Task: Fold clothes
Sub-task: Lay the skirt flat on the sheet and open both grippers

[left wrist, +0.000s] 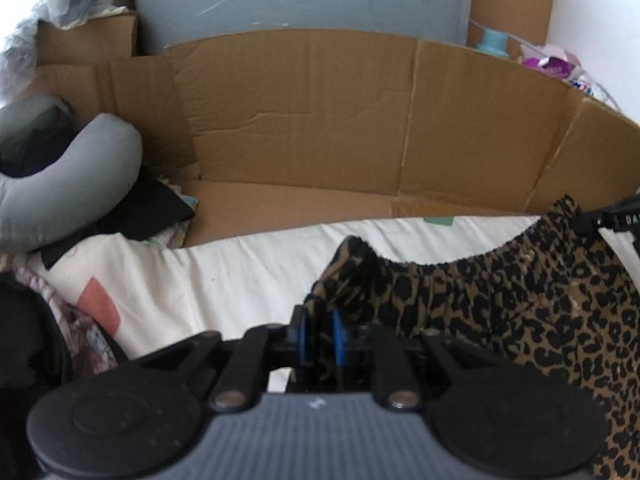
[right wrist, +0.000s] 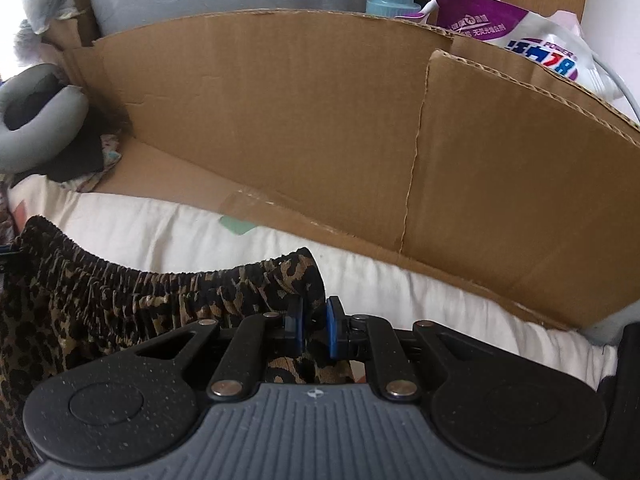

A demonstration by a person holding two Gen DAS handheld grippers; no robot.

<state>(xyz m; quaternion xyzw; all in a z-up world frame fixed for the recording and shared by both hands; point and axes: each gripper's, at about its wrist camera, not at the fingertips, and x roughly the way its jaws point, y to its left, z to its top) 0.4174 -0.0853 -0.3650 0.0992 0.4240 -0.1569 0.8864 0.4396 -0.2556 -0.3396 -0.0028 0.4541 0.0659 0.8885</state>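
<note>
Skirt [left wrist: 520, 304] hung stretched by waistband [right wrist: 160, 276]; left tongs [left wrist: 320, 336], right tongs [right wrist: 314, 330] each pinched corner, keeping cloth taut above bed [left wrist: 240, 272].

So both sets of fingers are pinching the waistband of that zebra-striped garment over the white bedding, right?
Not zebra stripes: the garment is leopard print, brown with black spots, as both wrist views show. The rest holds: the left gripper and right gripper each pinch its elastic waistband over the white bedding.

left claw [left wrist: 320, 338] pinching leopard-print garment [left wrist: 520, 304] corner, white bedding [left wrist: 240, 272] under, cardboard [left wrist: 340, 120] behind, grey neck pillow [left wrist: 68, 184] at left
</note>
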